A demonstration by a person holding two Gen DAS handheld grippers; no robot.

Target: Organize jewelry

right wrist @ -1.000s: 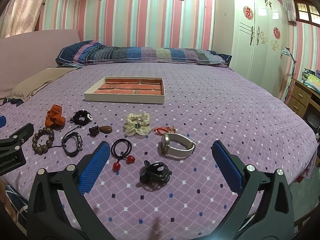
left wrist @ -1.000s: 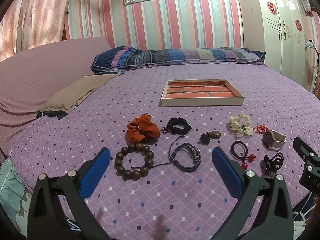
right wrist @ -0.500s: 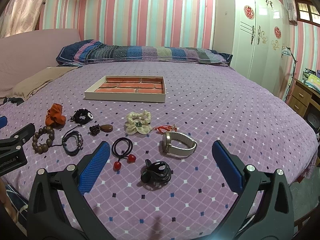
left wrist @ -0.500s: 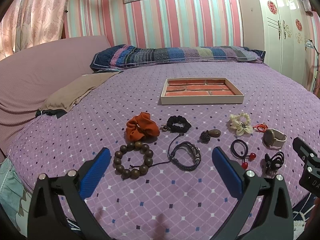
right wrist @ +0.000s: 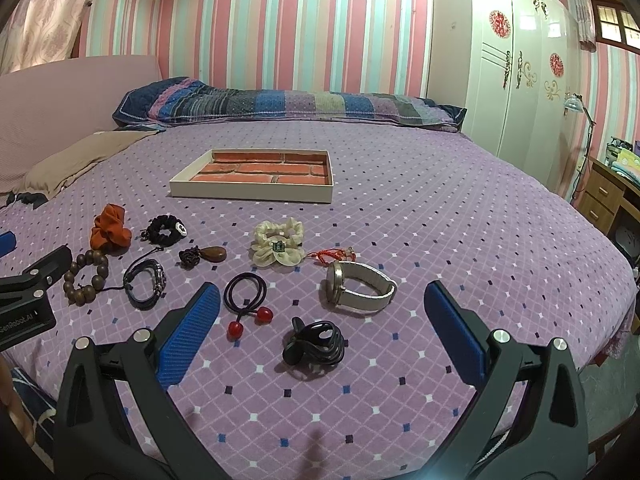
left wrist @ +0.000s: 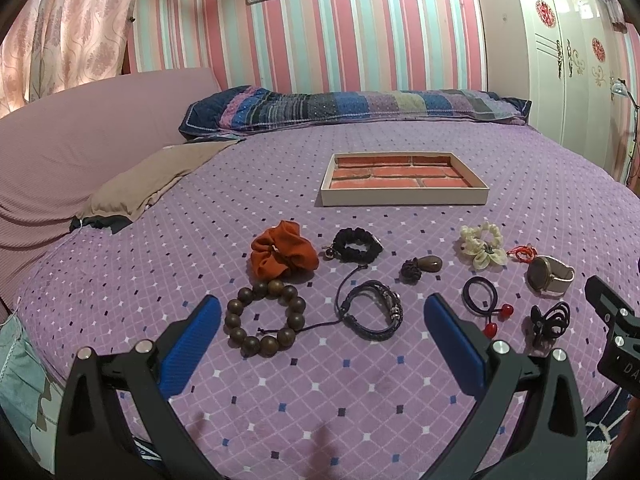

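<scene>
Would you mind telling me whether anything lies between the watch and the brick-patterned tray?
Yes: the red cord lies just beyond the watch and the cream scrunchie slightly left of that line; past them, bare bedspread reaches the tray.

Left gripper, right gripper — jaws spread wide, apparently empty.

I count one shallow cream cardboard tray with a brick-pattern floor, four fabric or elastic hair ties, three bracelets, one pale-strapped wristwatch, one brown teardrop pendant, one red knotted cord and one black plastic claw clip.
</scene>
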